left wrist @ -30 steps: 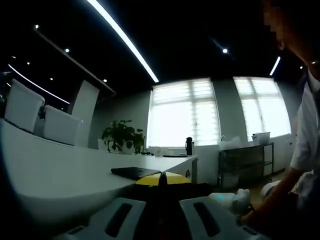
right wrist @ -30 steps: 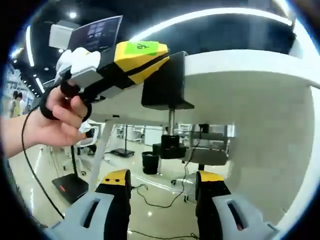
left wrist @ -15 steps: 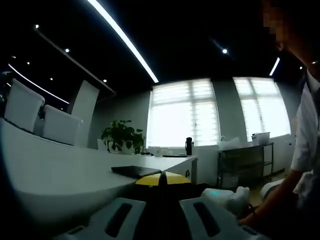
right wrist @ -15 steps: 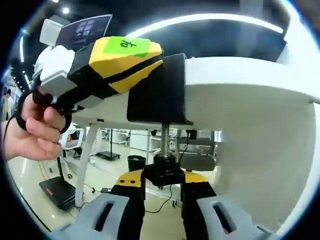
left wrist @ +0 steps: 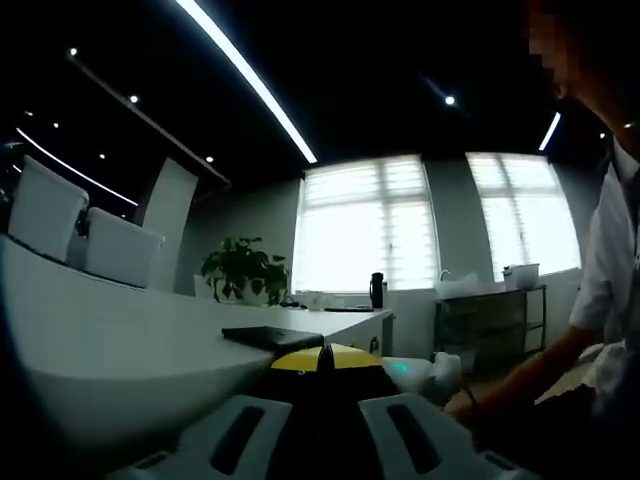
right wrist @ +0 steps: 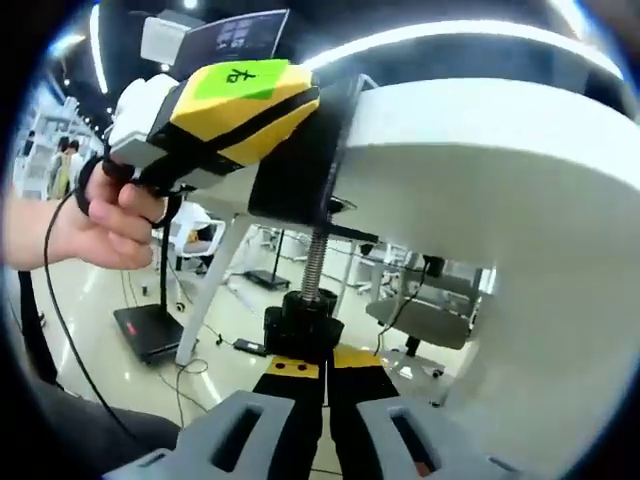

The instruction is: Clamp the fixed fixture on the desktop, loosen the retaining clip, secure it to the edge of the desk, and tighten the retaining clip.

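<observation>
The black metal clamp fixture [right wrist: 300,170] is sitting over the rim of the white desk [right wrist: 480,130] at centre left of the right gripper view, its threaded steel screw [right wrist: 312,260] running down to a black round knob [right wrist: 300,318]. The right gripper [right wrist: 322,410] is pinching that knob with its jaws nearly together. The left gripper [right wrist: 225,110], yellow and black, is holding the fixture's top, its jaws closed on it in the left gripper view [left wrist: 322,385]. By my judgement, placement is done and tightening is under way. No containers are appearing in these frames.
</observation>
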Demonstrator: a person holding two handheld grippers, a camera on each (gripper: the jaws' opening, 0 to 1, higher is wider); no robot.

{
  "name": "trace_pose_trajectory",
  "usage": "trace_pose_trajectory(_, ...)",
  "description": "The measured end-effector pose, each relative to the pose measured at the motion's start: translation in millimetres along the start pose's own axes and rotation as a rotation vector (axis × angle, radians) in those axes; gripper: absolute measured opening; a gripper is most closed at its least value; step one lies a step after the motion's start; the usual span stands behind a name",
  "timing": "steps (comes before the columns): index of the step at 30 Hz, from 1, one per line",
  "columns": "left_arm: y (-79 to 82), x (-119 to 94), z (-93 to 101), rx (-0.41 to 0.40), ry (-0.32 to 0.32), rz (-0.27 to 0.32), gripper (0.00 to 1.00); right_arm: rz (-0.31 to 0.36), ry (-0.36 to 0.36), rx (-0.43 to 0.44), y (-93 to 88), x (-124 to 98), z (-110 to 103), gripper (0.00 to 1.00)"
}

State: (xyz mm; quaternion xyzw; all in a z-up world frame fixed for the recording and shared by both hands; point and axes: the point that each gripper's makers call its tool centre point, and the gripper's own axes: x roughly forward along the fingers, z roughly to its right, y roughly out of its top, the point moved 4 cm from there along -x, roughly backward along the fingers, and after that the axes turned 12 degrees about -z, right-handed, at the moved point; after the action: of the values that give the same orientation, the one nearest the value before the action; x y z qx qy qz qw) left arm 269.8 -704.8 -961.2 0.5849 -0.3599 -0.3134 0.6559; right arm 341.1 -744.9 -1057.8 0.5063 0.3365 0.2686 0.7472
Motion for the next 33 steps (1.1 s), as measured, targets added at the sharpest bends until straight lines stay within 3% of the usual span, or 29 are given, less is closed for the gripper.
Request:
trace_pose_trajectory(3, 0.0, 0.0, -0.9, -0.003, -0.006, 0.003, 0.02, -0.005, -0.021, -0.023, -3.5, -3.2, -2.2, 0.10)
trace_pose_trajectory(9, -0.4, 0.4, -1.4, 0.009, 0.002, 0.003, 0.02, 0.022, -0.059, 0.119, -11.2, -12.8, -13.8, 0.26)
trace_pose_trajectory(13, 0.2, 0.5, -2.9, -0.002, 0.001, -0.007, 0.02, 0.058, -0.158, 0.250, -7.7, -24.0, -24.2, 0.35)
trace_pose_trajectory(16, 0.1, 0.8, -2.9, 0.002, 0.007, -0.014, 0.02, 0.097, -0.288, 0.219, 3.8, -33.8, -24.2, 0.39)
trace_pose_trajectory(19, -0.2, 0.7, -3.3, 0.006, 0.011, -0.008, 0.02, 0.097, -0.384, 0.277, 7.8, -38.5, -21.9, 0.40)
trace_pose_trajectory(21, 0.2, 0.3, -4.1, -0.010, 0.002, 0.000, 0.02, 0.072, -0.400, 0.250, 10.6, -33.4, -23.3, 0.40)
trace_pose_trajectory(24, 0.3, 0.8, -2.3, -0.019, -0.003, 0.002, 0.02, 0.065, -0.417, 0.245, 15.7, -28.0, -21.7, 0.40)
trace_pose_trajectory(26, 0.5, 1.2, -1.5, -0.014, 0.001, -0.002, 0.02, 0.083, -0.413, 0.287, 18.3, -24.1, -16.0, 0.39)
trace_pose_trajectory(31, 0.0, 1.5, -0.3, 0.009, 0.012, -0.001, 0.02, 0.064, -0.402, 0.294, 22.8, -15.8, -20.4, 0.26)
trace_pose_trajectory(33, 0.1, 1.9, 1.3, 0.009, 0.013, -0.002, 0.02, 0.055, -0.406, 0.270, 21.5, -13.2, -20.9, 0.26)
